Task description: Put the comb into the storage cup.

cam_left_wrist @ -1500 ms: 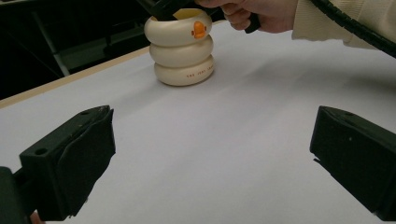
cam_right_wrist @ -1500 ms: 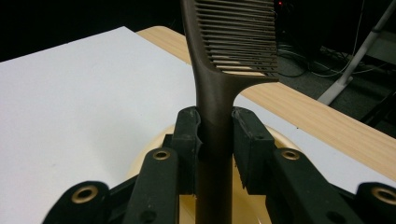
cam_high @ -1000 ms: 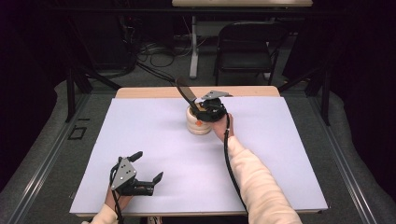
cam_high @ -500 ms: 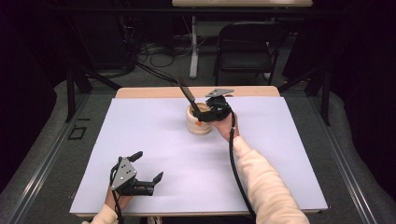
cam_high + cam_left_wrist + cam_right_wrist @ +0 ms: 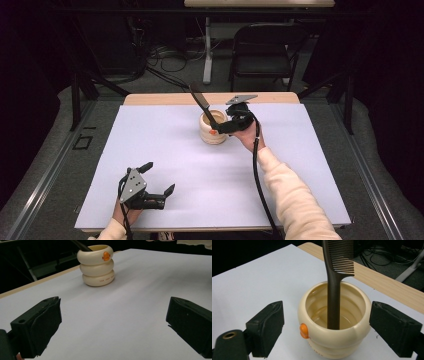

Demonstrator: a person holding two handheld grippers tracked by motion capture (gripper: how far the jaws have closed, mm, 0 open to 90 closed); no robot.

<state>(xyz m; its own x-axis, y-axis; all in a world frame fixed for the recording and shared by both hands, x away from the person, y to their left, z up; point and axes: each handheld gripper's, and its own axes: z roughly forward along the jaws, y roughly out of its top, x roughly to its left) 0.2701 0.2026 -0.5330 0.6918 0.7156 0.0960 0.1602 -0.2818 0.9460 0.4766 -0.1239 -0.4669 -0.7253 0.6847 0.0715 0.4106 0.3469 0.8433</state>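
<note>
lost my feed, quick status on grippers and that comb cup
Right gripper open, jaws either side of cup. Comb standing in cup. Left gripper open, idle near table edge.

Cup [image 5: 212, 129] stands on the sheet [image 5: 200, 170] toward the far middle of the desk [image 5: 150, 99]. Comb [image 5: 202, 104] stands in the cup, handle down, leaning up and away to the far left. Right tool [image 5: 226, 126] sits just right of the cup, jaws spread to either side of it. Left tool [image 5: 155, 181] rests at the near left of the sheet, well apart from the cup, jaws spread. Chair [image 5: 265, 50] behind the desk's far edge.
</note>
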